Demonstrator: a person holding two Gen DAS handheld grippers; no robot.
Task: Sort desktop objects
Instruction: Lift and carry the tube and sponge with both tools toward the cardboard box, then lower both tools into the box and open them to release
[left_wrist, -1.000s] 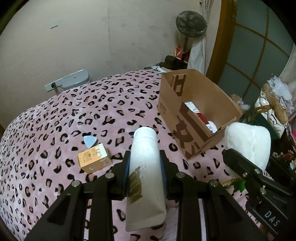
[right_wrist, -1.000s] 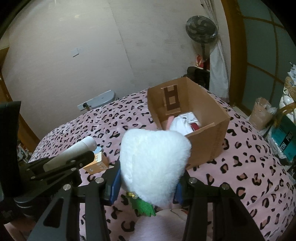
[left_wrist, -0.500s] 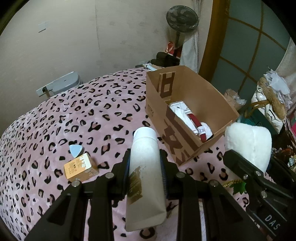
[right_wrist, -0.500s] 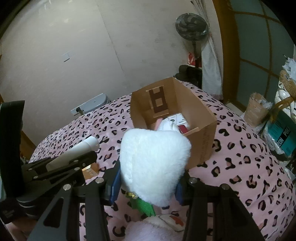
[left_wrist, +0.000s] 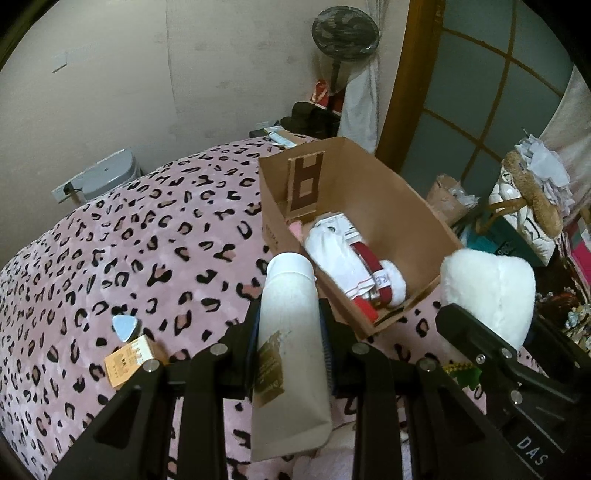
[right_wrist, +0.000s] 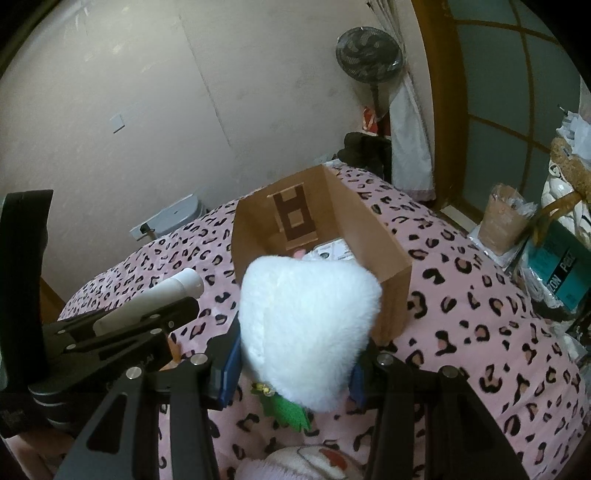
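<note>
We find the left gripper (left_wrist: 290, 332) clamped on a white squeeze tube (left_wrist: 290, 354), its fingers pressing both flanks of the tube; the tube points forward along the fingers, cap end away from the camera, a brown label on its near half, and it is held clear above the leopard-print blanket (left_wrist: 147, 240). We find the right gripper (right_wrist: 295, 365) clamped on a white plush toy (right_wrist: 308, 328), blue pads bearing on both sides of it; a green felt piece (right_wrist: 286, 410) hangs beneath the plush, and the plush is held above the blanket, just before the near end of the cardboard box (right_wrist: 376, 236).

In the left view the plush (left_wrist: 487, 291) stands to the right of the tube, near the box corner; in the right view the tube (right_wrist: 155, 299) shows at the left, in the other gripper.

On the blanket, left of the tube, we note a small orange carton (left_wrist: 129, 360); just beyond it, nearly touching, lies a pale blue triangular pick (left_wrist: 126, 325).

Farther on, the cardboard box (left_wrist: 388, 192) rests open on the blanket; inside it lie a white garment with a red band (left_wrist: 354, 262) and a small pink item (left_wrist: 296, 228) at the far end.

Beyond the bed we record a standing fan (left_wrist: 345, 35) against the wall; to the right, a sliding paper screen (left_wrist: 480, 92).
</note>
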